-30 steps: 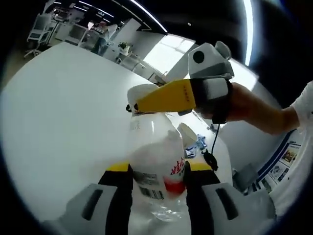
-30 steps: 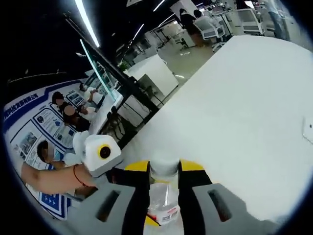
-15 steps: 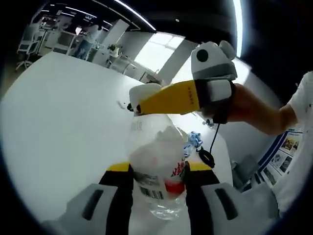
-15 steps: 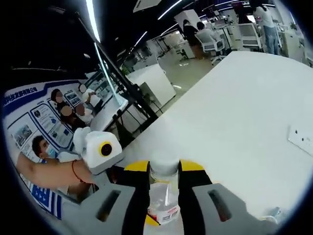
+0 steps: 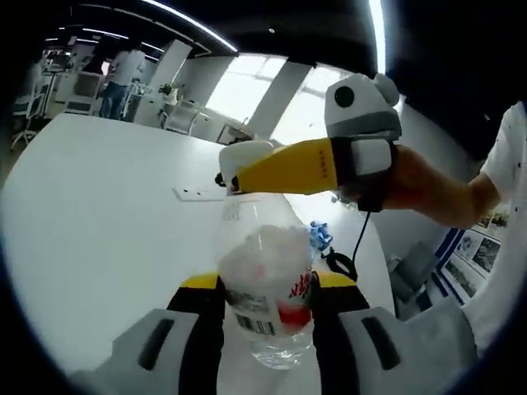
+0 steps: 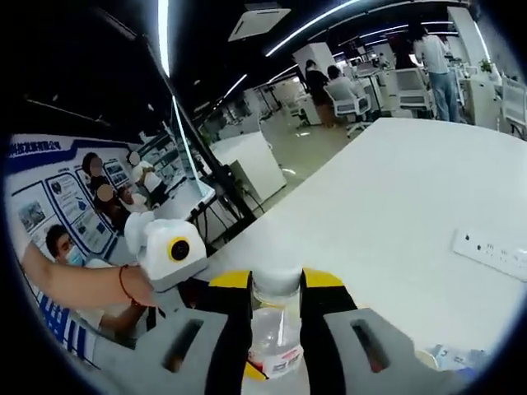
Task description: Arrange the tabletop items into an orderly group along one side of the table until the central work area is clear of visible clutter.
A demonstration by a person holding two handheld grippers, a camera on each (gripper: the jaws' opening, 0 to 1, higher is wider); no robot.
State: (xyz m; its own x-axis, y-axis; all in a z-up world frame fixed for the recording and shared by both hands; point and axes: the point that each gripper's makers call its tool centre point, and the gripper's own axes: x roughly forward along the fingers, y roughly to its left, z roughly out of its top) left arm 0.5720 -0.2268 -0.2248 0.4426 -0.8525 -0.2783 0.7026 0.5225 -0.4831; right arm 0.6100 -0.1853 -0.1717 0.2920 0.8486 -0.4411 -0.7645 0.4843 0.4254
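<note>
Presently, a clear plastic bottle (image 5: pixel 265 288) is held above the white table (image 5: pixel 99 214), its body clamped by the left gripper (image 5: pixel 265 309) and its white cap (image 6: pixel 276 282) by the right gripper (image 6: pixel 276 309), apparently for carrying sideward, with a power strip (image 6: pixel 492 251) and blue wrapper (image 5: pixel 320 238) nearby.

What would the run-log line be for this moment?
left claw: shut on bottle body | right claw: shut on bottle cap | bottle: held above table | power strip: on table
</note>
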